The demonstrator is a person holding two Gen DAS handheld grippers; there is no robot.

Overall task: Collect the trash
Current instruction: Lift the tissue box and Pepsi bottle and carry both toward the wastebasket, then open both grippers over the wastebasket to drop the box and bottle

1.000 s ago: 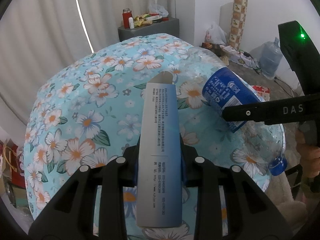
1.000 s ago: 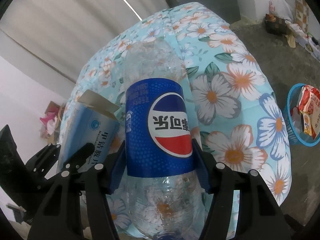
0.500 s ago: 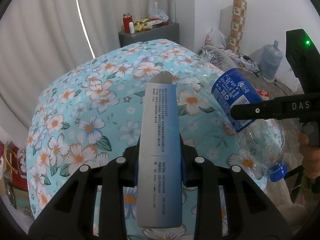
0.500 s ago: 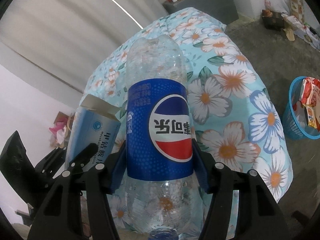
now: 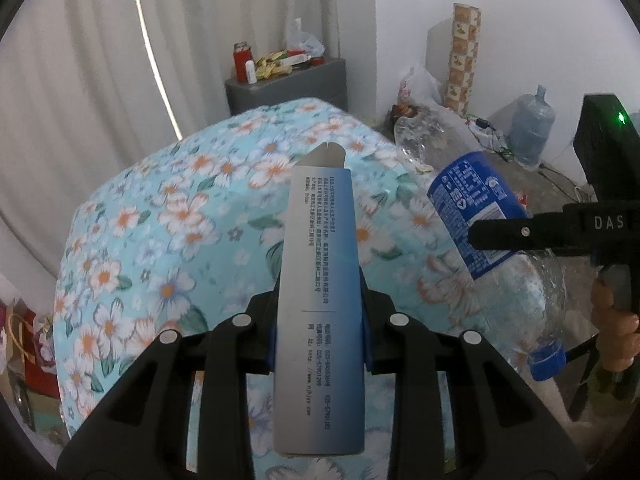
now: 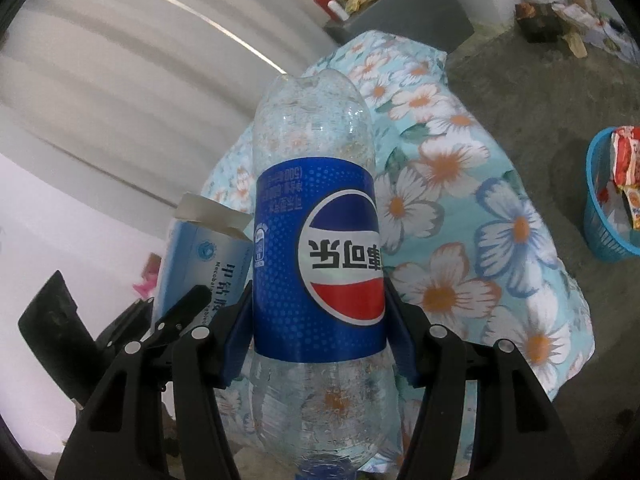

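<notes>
Evidently both items are lifted clear of the floral cloth (image 5: 168,240) for carrying to the basket (image 6: 608,220) at 3 o'clock. Left gripper (image 5: 320,320) clamps the box (image 5: 320,300), long axis toward 12, open flap far. Right gripper (image 6: 320,340) grasps the bottle (image 6: 316,260) at its label, cap nearest the camera, base toward 12.

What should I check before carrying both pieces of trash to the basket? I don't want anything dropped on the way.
1. Left gripper clamped on the carton: ok.
2. Right gripper clamped on the plastic bottle at its label: ok.
3. Bottle cap on: ok, blue cap in place.
4. Blue basket in sight on the floor: ok.
5. Room left in the basket: cannot tell; wrappers already inside.
6. Both items lifted off the floral cloth: ok.
</notes>
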